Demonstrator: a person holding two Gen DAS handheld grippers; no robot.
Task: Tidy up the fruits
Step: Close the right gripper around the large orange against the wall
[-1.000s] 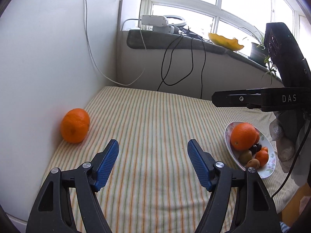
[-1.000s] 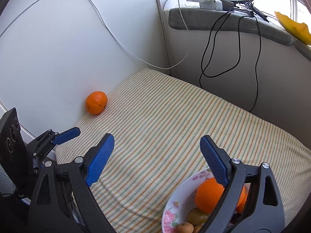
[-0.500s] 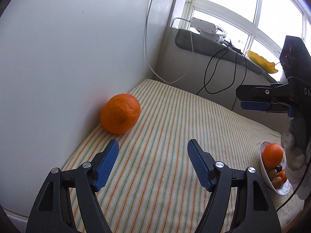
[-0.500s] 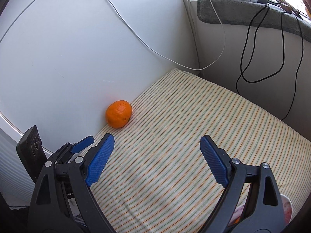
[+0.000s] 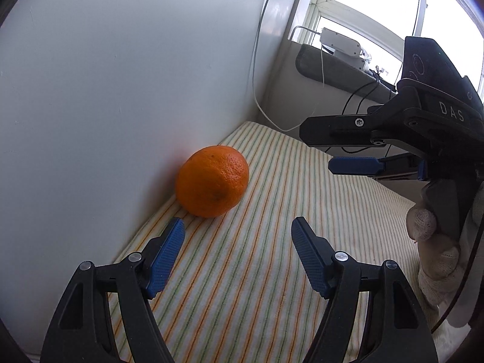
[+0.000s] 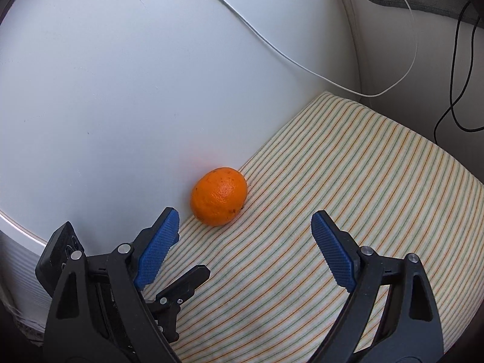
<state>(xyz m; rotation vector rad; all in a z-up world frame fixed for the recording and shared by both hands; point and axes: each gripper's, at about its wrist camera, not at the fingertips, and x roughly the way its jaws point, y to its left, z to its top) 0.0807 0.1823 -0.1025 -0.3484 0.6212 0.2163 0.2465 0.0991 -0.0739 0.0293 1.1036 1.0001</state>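
Tongs spread wide on both my hands: the left tongs [image 5: 237, 234] and the right tongs [image 6: 245, 227] grip nothing as I close on the lone orange [image 5: 212, 181], which rests on the striped surface [image 5: 272, 257] against the white wall [image 5: 121, 75]. It lies just ahead, slightly left of both pairs. My left looks nearer. Its long axis runs roughly along the wall.

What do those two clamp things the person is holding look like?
Each tool, left and right, has black plastic arms with silver screws and blue ribbed pads. The right one's body reads "DAS", with a dark cable. The hand holding it wears a pale knitted glove.
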